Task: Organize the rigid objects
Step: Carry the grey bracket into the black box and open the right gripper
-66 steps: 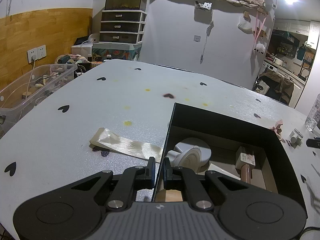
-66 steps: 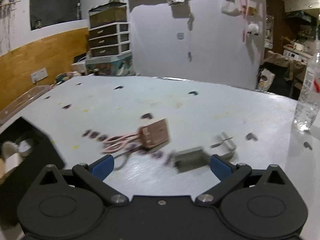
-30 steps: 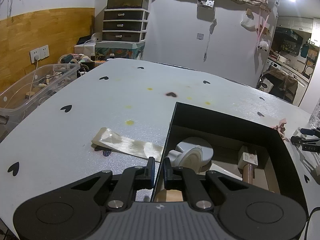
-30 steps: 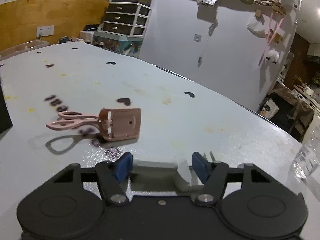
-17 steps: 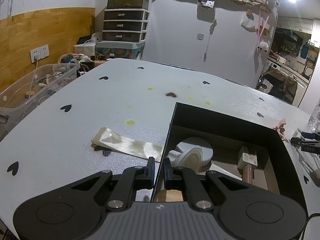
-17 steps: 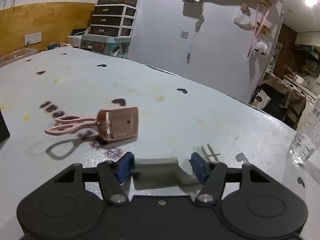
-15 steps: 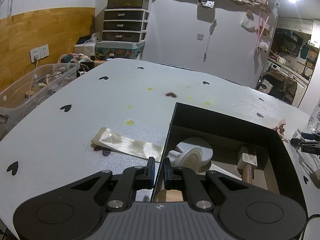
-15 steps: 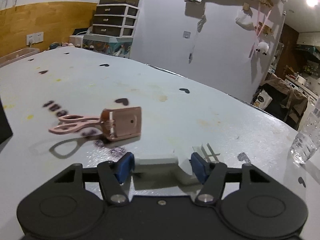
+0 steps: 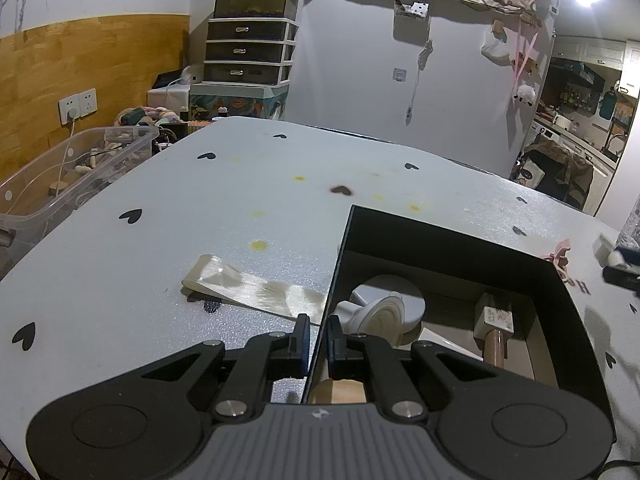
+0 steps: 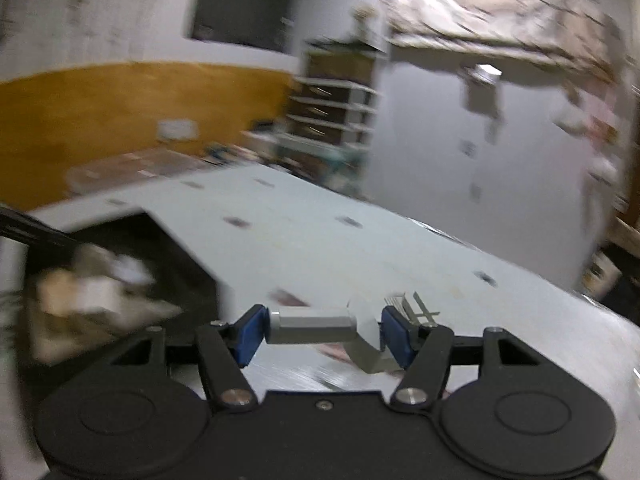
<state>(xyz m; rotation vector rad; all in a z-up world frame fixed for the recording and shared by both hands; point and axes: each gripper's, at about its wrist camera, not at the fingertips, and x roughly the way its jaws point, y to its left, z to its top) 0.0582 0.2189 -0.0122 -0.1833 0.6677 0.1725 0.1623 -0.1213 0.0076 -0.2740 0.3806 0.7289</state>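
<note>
Left wrist view: the left tongs point(image 9: 318, 332) are pinched tight on the near-left wall of the black box point(image 9: 448, 232) standing on the white desk point(image 9: 160, 240); a white round piece point(image 9: 384, 312) and a pink-handled item point(image 9: 494, 336) lie inside. Right wrist view, blurred: the right tongs point(image 10: 324, 330) clamp a grey clip point(image 10: 312, 324) between blue pads, held above the desk, with the box at lower left.

A grey, blocky plastic piece point(image 10: 316, 328) with a paler flat tab at its right end lies crosswise at lower centre of the right wrist view, level. The open black box point(image 9: 460, 236) fills the lower right of the left wrist view, holding a white round piece point(image 9: 384, 308) and a pink-handled item point(image 9: 494, 332).
</note>
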